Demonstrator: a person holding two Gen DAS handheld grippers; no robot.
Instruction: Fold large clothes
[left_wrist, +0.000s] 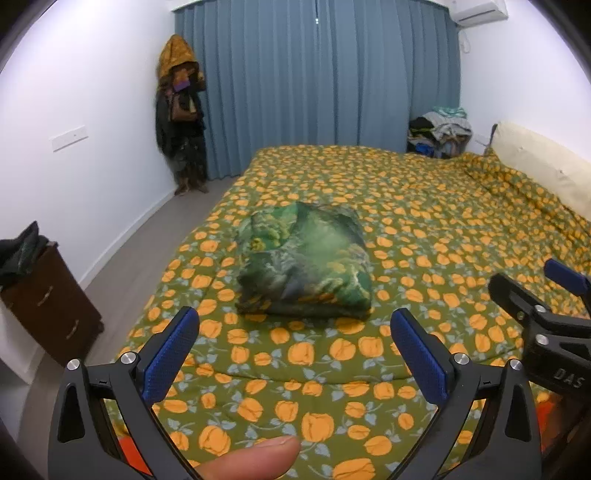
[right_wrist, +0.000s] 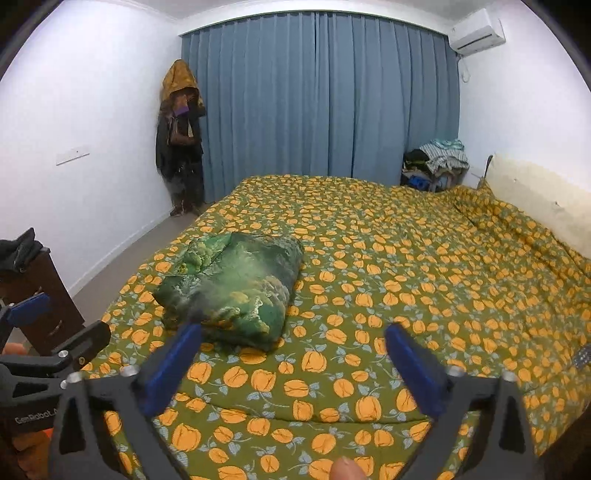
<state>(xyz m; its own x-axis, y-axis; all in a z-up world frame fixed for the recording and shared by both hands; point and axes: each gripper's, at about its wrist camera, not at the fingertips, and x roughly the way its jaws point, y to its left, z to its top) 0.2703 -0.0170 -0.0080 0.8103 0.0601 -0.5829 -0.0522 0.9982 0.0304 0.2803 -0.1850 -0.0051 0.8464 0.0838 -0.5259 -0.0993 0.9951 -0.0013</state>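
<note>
A green patterned garment (left_wrist: 304, 262) lies folded into a thick bundle on the bed (left_wrist: 424, 229), which has a green cover with orange flowers. It also shows left of centre in the right wrist view (right_wrist: 232, 288). My left gripper (left_wrist: 295, 325) is open and empty, hovering just short of the bundle's near edge. My right gripper (right_wrist: 293, 339) is open and empty, to the right of the bundle and short of it. The right gripper shows at the right edge of the left wrist view (left_wrist: 539, 291), and the left gripper shows at the left edge of the right wrist view (right_wrist: 55, 325).
A dark wooden cabinet (left_wrist: 48, 302) stands left of the bed with dark cloth on top. Coats hang in the far left corner (left_wrist: 181, 110). A clothes pile (left_wrist: 441, 133) sits at the far right beside blue curtains (left_wrist: 317, 85). A cream headboard (left_wrist: 543, 162) runs along the right.
</note>
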